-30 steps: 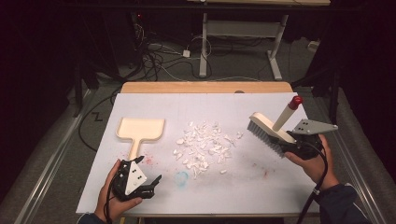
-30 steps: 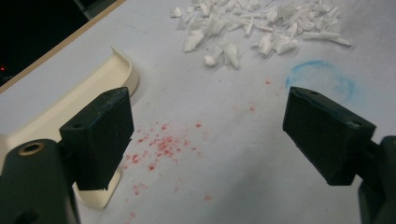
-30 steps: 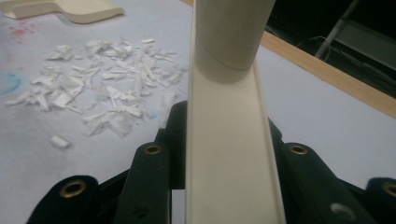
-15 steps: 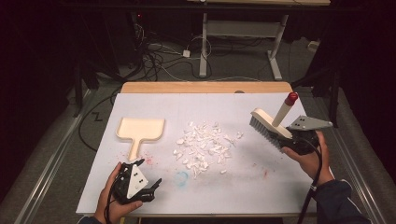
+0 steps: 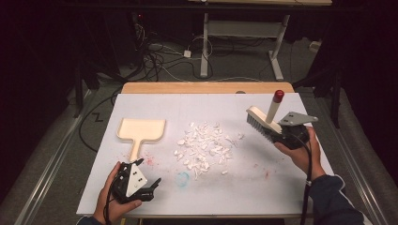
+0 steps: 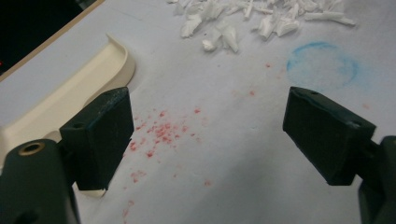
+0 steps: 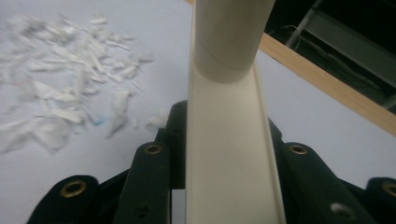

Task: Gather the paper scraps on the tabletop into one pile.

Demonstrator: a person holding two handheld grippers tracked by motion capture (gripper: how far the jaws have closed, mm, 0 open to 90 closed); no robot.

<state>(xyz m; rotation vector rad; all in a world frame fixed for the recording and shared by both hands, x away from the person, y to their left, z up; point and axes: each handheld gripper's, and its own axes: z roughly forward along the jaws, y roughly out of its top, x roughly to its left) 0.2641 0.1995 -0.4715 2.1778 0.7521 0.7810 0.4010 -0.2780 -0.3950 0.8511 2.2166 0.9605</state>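
Note:
A cream brush [image 5: 263, 123] with a red-tipped handle is held above the right side of the white table sheet [image 5: 244, 185]. My right gripper [image 5: 287, 135] is shut on the brush; its cream back [image 7: 229, 154] runs up between the jaws. A pile of white scraps [image 5: 202, 146] [image 7: 60, 112] lies mid-table, left of the brush. A cream dustpan [image 5: 140, 131] [image 6: 79, 98] lies at the left, handle toward me. My left gripper [image 5: 149, 187] [image 6: 205, 135] rests low near the front left edge, open with nothing between its jaws, just below the dustpan handle.
Red specks [image 6: 159, 133] and a blue chalk ring [image 5: 182, 178] [image 6: 322, 67] mark the sheet near the left gripper. A wooden table edge [image 5: 206, 87] runs along the back. Cables and desk legs [image 5: 204, 47] stand on the floor behind.
My right gripper has carried the brush slightly left and toward the scraps, tilting it. The left gripper has stayed almost still.

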